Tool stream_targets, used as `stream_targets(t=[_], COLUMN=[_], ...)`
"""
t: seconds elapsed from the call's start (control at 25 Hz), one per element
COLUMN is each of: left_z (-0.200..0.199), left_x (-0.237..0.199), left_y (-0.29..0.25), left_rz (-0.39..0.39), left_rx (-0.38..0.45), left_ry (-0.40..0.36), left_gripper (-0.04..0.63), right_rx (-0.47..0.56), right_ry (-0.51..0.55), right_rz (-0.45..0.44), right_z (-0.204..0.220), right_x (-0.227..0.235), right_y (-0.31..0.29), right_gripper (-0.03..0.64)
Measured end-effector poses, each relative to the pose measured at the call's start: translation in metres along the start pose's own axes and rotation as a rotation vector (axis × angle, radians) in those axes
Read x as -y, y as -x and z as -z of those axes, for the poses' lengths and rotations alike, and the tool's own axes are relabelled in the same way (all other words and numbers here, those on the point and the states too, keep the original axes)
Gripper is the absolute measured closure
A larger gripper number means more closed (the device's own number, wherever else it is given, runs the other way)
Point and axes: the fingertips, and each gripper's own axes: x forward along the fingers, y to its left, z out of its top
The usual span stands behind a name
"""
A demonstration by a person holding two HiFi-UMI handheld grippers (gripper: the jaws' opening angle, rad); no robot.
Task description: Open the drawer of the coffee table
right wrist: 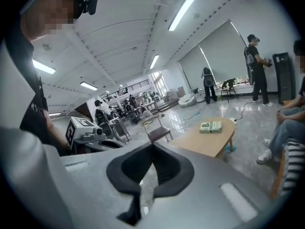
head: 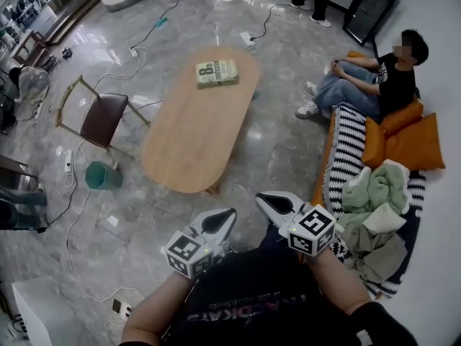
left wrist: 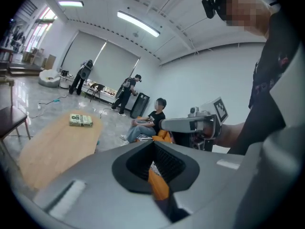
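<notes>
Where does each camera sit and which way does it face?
Head view: on the head, down at the coffee table; left tool, right tool show.
Left gripper view: on the left tool, toward the seated person; right tool shows.
Right gripper view: on the right tool, toward the chair; left tool shows.
Shared: the book.

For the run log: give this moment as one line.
left gripper: shut, empty; right gripper: shut, empty; coffee table: not reached; drawer: not visible

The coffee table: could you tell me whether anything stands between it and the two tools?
Nothing visible does. Bare grey marble floor lies between the left tool, the right tool and the near end of the oval light-wood coffee table. The teal bin and brown chair stand off to its left. No drawer shows.
</notes>
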Motion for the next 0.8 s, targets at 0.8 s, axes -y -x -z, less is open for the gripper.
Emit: stream_targets(t=[0.8], left_z=[0.008], left_x=[-0.029], left_y=[-0.178], left_rz=[-0.236], left_rx=[-0.024], left_ry=[0.181], left_gripper=[0.591], right_rx=[-0.243], right_ry=[0.015], right_rz=[-0.261], right_z=[0.005], right_x=[0.206], right_y=[-0.037], right_gripper=[0.615])
